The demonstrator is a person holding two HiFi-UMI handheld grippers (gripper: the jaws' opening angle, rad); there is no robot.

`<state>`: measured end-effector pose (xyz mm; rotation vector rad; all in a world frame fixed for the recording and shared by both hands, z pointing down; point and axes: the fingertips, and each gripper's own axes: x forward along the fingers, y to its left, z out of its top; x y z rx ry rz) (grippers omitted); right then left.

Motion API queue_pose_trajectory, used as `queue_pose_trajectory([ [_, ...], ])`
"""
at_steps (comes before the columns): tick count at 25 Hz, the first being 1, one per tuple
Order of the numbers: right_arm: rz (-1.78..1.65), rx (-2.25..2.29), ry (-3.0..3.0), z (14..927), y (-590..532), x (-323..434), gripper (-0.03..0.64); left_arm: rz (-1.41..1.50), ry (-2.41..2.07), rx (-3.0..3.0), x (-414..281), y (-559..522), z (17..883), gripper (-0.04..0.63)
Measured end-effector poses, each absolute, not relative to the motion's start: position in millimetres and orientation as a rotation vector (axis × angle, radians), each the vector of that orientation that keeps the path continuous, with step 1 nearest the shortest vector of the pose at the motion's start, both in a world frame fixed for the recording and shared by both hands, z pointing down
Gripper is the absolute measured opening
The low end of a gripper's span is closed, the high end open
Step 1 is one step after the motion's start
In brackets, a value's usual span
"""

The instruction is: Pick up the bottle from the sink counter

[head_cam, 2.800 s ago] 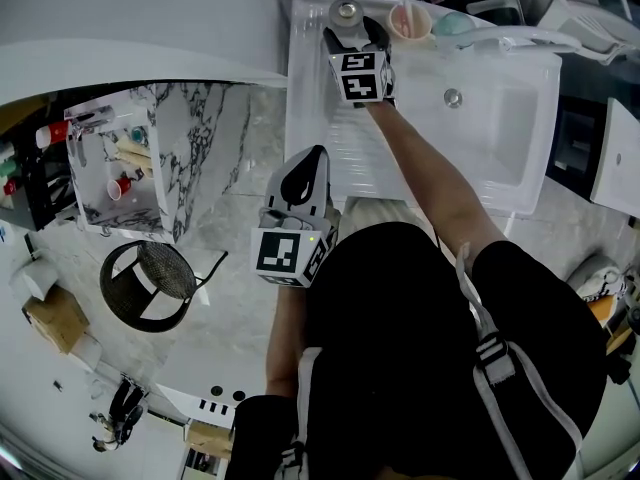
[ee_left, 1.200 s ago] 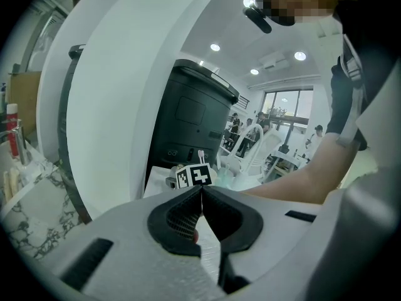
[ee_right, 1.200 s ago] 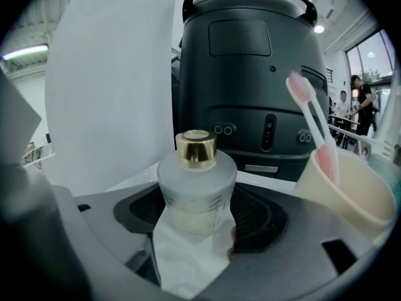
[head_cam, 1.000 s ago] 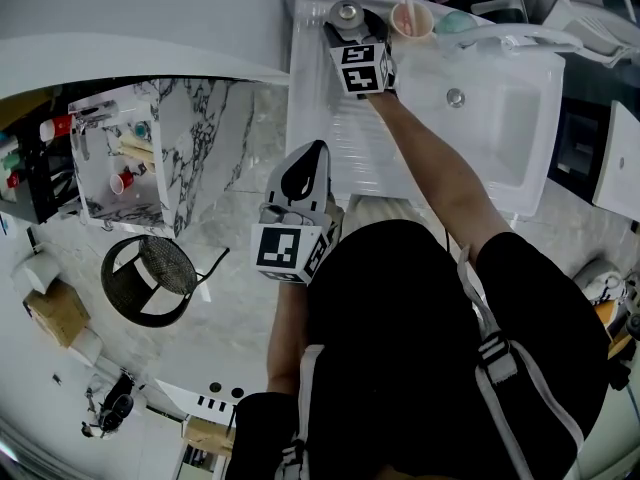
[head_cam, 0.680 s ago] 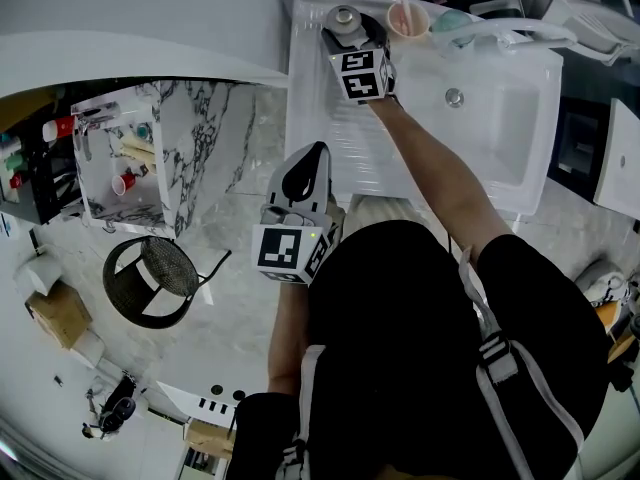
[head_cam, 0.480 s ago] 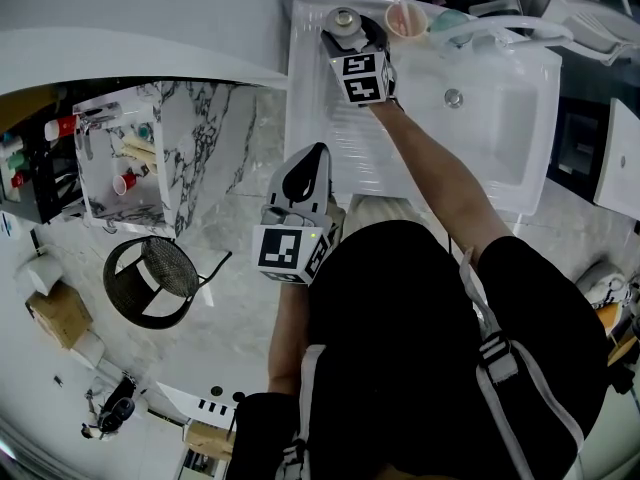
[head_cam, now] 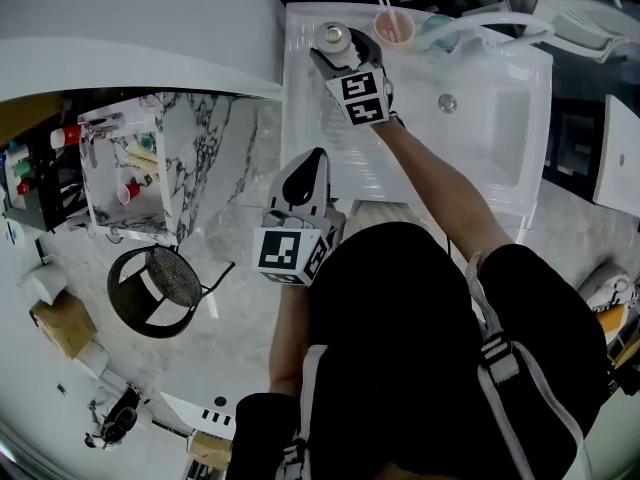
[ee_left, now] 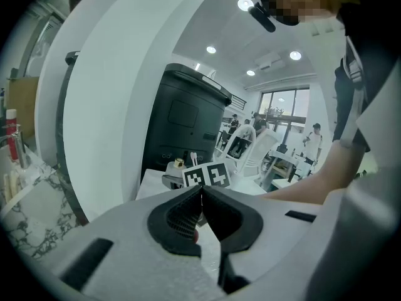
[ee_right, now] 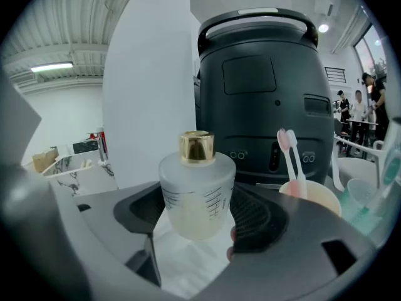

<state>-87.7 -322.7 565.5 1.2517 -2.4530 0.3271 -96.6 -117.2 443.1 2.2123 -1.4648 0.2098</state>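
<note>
Grip set on the bottle (ee_right: 197,196) at the tabletop (head_cam: 310,118).
Right claw (head_cam: 340,50) clamps it; left claw (ee_left: 202,193) closed, empty. Next: lift straight up.

The back left corner of the sink counter (head_cam: 305,98) is tight. The right gripper (head_cam: 340,48) has its jaws on both sides of the bottle (ee_right: 197,193), filling those gaps. Just right along the back edge stands a pink cup (head_cam: 392,26) with 2 toothbrushes (ee_right: 287,158), apart from the bottle. A black appliance (ee_right: 263,93) rises behind the back edge, and a curved white wall (head_cam: 130,28) borders the left edge. The ribbed surface toward the front edge is bare, crossed by the forearm (head_cam: 430,178).
</note>
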Motion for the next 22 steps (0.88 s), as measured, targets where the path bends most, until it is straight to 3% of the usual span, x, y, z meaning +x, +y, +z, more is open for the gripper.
queue_pose_trajectory([
  [22, 0.276, 1.110, -2.627, 486, -265, -56, 0.321, 0.188, -1.442, 2.253, -70, -123, 436, 0.020],
])
